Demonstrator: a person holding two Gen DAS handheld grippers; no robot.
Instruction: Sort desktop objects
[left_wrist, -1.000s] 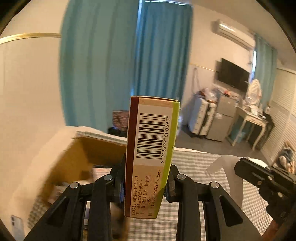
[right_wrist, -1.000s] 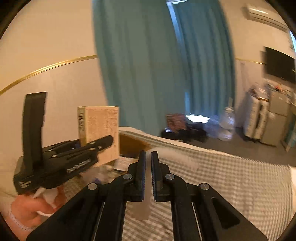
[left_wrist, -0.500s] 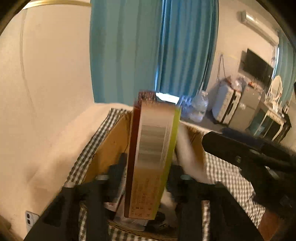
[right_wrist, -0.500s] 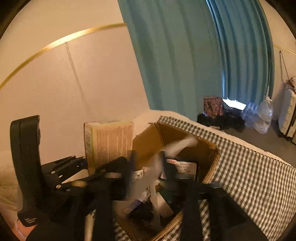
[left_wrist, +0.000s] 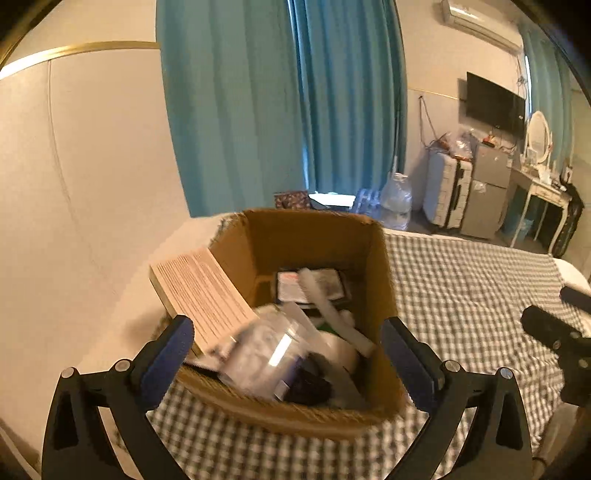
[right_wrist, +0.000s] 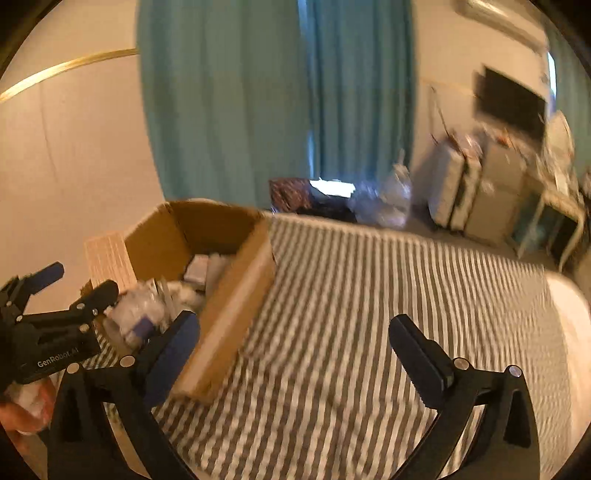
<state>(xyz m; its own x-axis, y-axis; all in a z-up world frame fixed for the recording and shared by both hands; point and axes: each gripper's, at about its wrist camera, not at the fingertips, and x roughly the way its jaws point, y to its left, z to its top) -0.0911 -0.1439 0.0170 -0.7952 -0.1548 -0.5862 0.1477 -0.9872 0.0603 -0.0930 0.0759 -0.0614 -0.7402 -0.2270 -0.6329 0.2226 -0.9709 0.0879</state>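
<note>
Broadly, a checked cloth covers what looks like a bed, and on it sits an open cardboard box already crowded with sorted things. Leaning over its left wall is a flat carton, light and stiff by the look of it, best pinched across its narrow edges. Below it a clear plastic piece, blurred, seems slippery and easily dented. A white tube lies across the pile, probably soft, so take it mid-body. Both the left claw and right claw are opening, jaws spread wide, nothing gripped between them.
</note>
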